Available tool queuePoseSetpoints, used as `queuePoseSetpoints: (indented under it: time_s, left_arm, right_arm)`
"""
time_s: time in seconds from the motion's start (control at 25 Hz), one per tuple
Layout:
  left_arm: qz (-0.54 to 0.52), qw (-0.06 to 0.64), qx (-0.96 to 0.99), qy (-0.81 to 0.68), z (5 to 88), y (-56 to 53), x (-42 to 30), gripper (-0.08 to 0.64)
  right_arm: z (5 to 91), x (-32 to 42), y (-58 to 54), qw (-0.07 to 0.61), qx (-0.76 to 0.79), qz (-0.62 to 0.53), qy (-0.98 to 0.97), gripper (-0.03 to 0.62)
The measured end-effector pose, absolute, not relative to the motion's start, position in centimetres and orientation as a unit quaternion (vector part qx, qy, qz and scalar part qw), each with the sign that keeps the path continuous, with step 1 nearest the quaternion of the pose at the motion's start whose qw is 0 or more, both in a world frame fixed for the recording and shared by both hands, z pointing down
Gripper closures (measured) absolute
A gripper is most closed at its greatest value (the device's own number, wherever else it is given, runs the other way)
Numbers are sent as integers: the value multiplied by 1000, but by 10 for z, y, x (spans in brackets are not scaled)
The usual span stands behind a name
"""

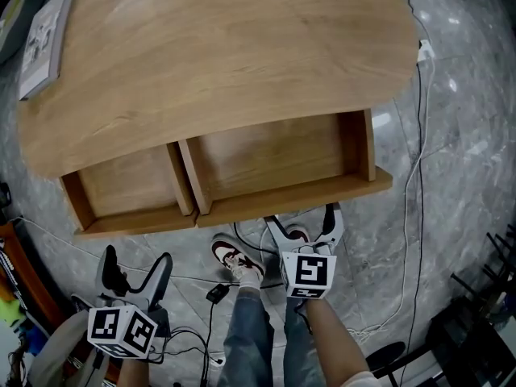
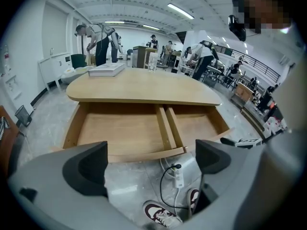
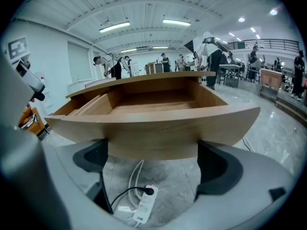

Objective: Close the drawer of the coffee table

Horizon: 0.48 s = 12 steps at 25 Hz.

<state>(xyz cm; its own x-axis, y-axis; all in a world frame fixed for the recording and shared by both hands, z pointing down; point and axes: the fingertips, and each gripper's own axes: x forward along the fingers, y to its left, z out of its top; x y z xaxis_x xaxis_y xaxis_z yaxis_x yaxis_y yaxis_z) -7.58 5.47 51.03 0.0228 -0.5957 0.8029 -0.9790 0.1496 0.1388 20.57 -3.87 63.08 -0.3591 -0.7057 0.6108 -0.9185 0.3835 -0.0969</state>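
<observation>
The right drawer (image 1: 278,156) of the coffee table (image 1: 226,55) stands pulled out. The right tongs (image 1: 302,221), wide and empty, face its front panel, seemingly ready to push. The left tongs (image 1: 137,263) hang wide, well back. The next move likely calls for a square inward press.

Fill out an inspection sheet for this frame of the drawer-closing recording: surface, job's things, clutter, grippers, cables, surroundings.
Surface: wooden table top, bare apart from a book at one far corner.
Job's things: left drawer and right drawer both pulled out, both empty.
Clutter: nothing seen beyond the book.
Grippers: left hand-held gripper open, back from the left drawer; right hand-held gripper open, close to the right drawer's front, contact unclear.
Cables: power strip on the floor by the drawers; white cable beside the table.
Surroundings: the floor is grey stone; the person's shoes; people working in the background.
</observation>
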Motion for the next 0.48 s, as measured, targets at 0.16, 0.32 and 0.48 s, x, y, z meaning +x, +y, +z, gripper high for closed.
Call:
queuePoseSetpoints:
  time_s: [0.16,0.32,0.48]
  left_arm:
    - [247,385,600,-656,509,55,-82,-12]
    - [243,387,596,-660,508,55,-85,-12]
    - [235,391,596,-662,506,56,-87,-12]
  right_arm:
    - [623,205,-42,237,514,213,-796,6]
    - [613,203,-51,228,518,207,-798,8]
    - [613,203,-50,235,516,215,-795,6]
